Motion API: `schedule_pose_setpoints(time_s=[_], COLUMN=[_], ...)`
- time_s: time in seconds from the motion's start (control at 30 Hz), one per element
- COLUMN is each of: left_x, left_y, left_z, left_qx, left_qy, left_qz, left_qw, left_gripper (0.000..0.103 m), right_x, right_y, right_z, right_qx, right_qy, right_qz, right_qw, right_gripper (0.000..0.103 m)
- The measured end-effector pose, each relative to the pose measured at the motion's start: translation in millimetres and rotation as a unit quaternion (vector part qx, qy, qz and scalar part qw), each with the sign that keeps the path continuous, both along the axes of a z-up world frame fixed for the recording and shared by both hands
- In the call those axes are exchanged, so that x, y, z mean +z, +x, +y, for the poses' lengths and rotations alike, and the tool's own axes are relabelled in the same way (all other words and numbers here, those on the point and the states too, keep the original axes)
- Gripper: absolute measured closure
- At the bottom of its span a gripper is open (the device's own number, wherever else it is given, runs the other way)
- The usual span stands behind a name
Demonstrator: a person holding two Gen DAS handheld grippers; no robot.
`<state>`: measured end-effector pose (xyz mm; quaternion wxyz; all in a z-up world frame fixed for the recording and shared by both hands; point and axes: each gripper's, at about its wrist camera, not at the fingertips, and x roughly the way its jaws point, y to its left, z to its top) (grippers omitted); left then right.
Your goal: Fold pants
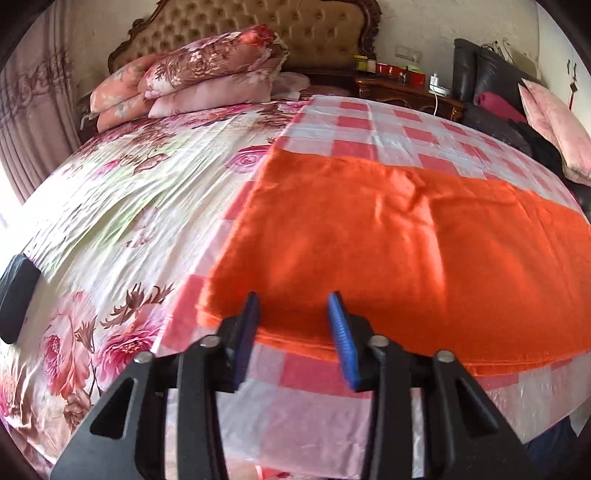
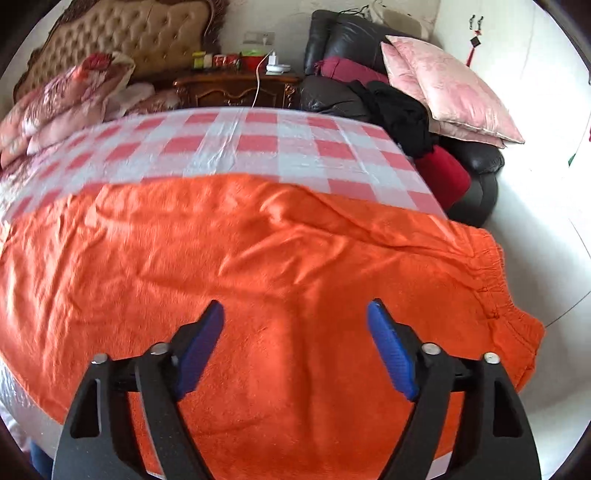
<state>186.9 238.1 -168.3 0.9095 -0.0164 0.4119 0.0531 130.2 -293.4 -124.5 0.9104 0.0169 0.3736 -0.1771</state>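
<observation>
Orange fleece pants (image 1: 388, 236) lie spread flat across the pink-checked sheet (image 1: 369, 122) on the bed. Their elastic waistband (image 2: 491, 280) hangs at the bed's right edge. My left gripper (image 1: 293, 308) hovers at the pants' near hem, close to the left end. Its blue pads (image 1: 341, 332) stand apart and no cloth is pinched between them. My right gripper (image 2: 295, 317) is wide open over the middle of the orange pants (image 2: 258, 240), with nothing between its fingers (image 2: 388, 350).
Folded floral quilts (image 1: 207, 74) are stacked by the tufted headboard (image 1: 258, 26). A wooden nightstand (image 2: 236, 88) and a black leather sofa (image 2: 476, 173) with pink cushions (image 2: 454, 88) and dark clothes stand right of the bed. A black object (image 1: 16, 295) sits at the left edge.
</observation>
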Motion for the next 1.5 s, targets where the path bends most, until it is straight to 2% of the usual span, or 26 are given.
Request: schedule_pose_setpoints(time_s=[0.1,0.17,0.27,0.4,0.47,0.53,0.57,0.6,0.67,0.73,0.77,0.8,0.83,0.9,0.97,1.1,1.17,1.2,1.23,1.27,1.3,1.37,1.4,1.47,1.5], left_x=[13,13,10,12,8,6,6,6,3,4,7,13,25,43,49,32,18,6,5,6,15,28,32,34,32], left_y=[-3,-1,11,50,78,99,103,108,112,112,110,103,89,59,26,-16,-32,-36,-40,-45,-53,-64,-70,-80,-85], left_z=[-7,-34,-78,-105,-109,-101,-91,-82,-55,-29,-17,-4,13,33,32,11,-9,-22,-27,-26,-21,-16,-18,-31,-40], left_qx=[-0.037,-0.08,-0.14,-0.157,-0.162,-0.147,-0.13,-0.116,-0.092,-0.052,-0.03,-0.013,0.008,0.039,0.027,-0.03,-0.052,-0.07,-0.067,-0.06,-0.054,-0.052,-0.061,-0.09,-0.114], left_qy=[-0.025,-0.022,-0.016,-0.014,-0.015,0.009,0.02,0.019,0.003,0.023,0.038,0.036,0.01,-0.012,-0.004,-0.028,-0.003,0.034,0.056,0.056,0.035,0.005,0.002,0.008,0.0], left_qz=[-0.022,-0.023,-0.027,-0.027,0.004,0.014,0.013,0.013,0.012,0.008,0.006,-0.001,-0.028,-0.068,-0.087,-0.032,-0.015,0.002,-0.013,-0.011,-0.025,-0.046,-0.053,-0.06,-0.057], left_qw=[0.9988,0.9963,0.9897,0.9872,0.9867,0.989,0.9912,0.993,0.9957,0.9983,0.9988,0.9993,0.9995,0.9969,0.9958,0.9986,0.9985,0.9969,0.996,0.9965,0.9976,0.9976,0.9968,0.9941,0.9918], left_gripper=[0.062,0.061,0.061,0.061,0.061,0.057,0.05,0.042,0.036,0.035,0.044,0.048,0.048,0.043,0.041,0.043,0.049,0.053,0.054,0.054,0.054,0.054,0.055,0.057,0.061], right_x=[-11,-16,-19,-23,-23,-22,-21,-21,-22,-22,-22,-22,-22,-22,-22,-22,-22,-21,-20,-19,-15,-3,6,10,10], right_y=[4,2,-3,-10,-10,-8,-8,-8,-9,-9,-9,-9,-9,-9,-9,-9,-8,-7,-6,-5,-6,-17,-26,-37,-42], right_z=[4,7,7,2,-1,-1,0,0,0,0,0,-1,-1,-2,-3,-3,-2,-2,-1,0,4,18,35,62,74], right_qx=[-0.009,-0.018,-0.027,-0.032,-0.03,-0.03,-0.031,-0.031,-0.031,-0.031,-0.031,-0.032,-0.032,-0.031,-0.032,-0.027,-0.029,-0.03,-0.029,-0.03,-0.039,-0.009,0.039,0.088,0.109], right_qy=[-0.002,-0.005,0.001,0.024,0.035,0.036,0.034,0.033,0.035,0.038,0.038,0.04,0.041,0.043,0.049,0.048,0.047,0.045,0.041,0.035,0.017,0.004,-0.005,-0.035,-0.041], right_qz=[0.019,0.013,-0.001,-0.009,-0.008,-0.003,-0.001,0.001,-0.001,-0.002,-0.002,-0.002,0.0,0.001,0.0,-0.001,0.002,0.004,0.007,0.013,0.024,0.0,-0.017,-0.021,-0.019], right_qw=[1.0,1.0,1.0,0.999,0.999,0.999,0.999,0.999,0.999,0.999,0.999,0.999,0.999,0.999,0.998,0.998,0.998,0.999,0.999,0.999,0.999,1.0,0.999,0.995,0.993], right_gripper=[0.022,0.017,0.017,0.017,0.017,0.017,0.017,0.017,0.017,0.017,0.017,0.017,0.017,0.017,0.017,0.017,0.017,0.017,0.017,0.017,0.017,0.021,0.024,0.027,0.028])
